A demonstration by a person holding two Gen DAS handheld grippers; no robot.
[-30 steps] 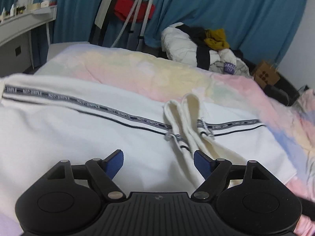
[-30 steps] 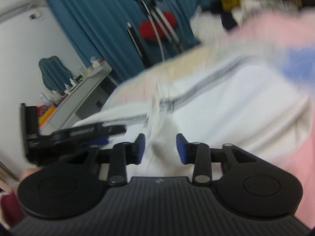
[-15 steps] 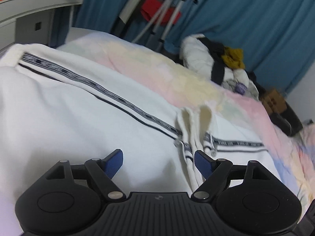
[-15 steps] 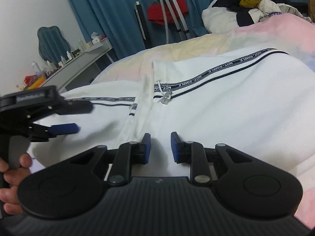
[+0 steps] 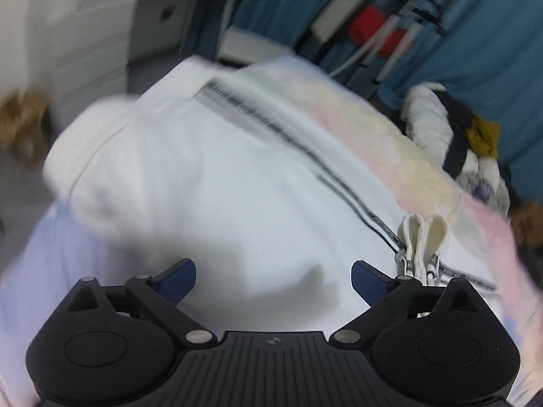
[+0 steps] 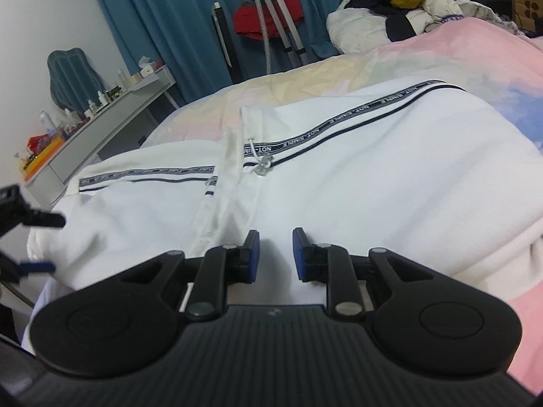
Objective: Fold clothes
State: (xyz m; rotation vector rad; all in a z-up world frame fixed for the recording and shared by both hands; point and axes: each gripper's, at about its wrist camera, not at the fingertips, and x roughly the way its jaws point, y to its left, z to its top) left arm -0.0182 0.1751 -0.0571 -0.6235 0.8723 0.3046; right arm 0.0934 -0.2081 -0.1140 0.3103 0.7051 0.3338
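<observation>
Your white jacket (image 6: 373, 183) lies spread across the pastel bed (image 6: 475, 54), front side up, its zip (image 6: 264, 166) running toward you.

Your left tongs (image 5: 273, 279) hover just above the jacket's left half, released; their jaws have just been opening and stand wide, with nothing between them but the cloth lying below. The collar (image 5: 424, 230) sits to their right, near the right fingertip.

Your right tongs (image 6: 275, 254) sit low over the jacket's front, just right of the zip line. Their jaws have just been closing and now stand narrow. White cloth fills the gap behind them, but you cannot tell whether the pads pinch it or only hover over it.

The dark tape across the chest reads "NOT-SIMPLE" in the right wrist view, repeated along the band (image 6: 356, 115).

The left wrist view is smeared by motion: the band's lettering there is unreadable and the table (image 5: 85, 17) is a blur. In the right wrist view your left tongs are cut off at the left edge, and the jacket's hem is hidden under the tool body.
</observation>
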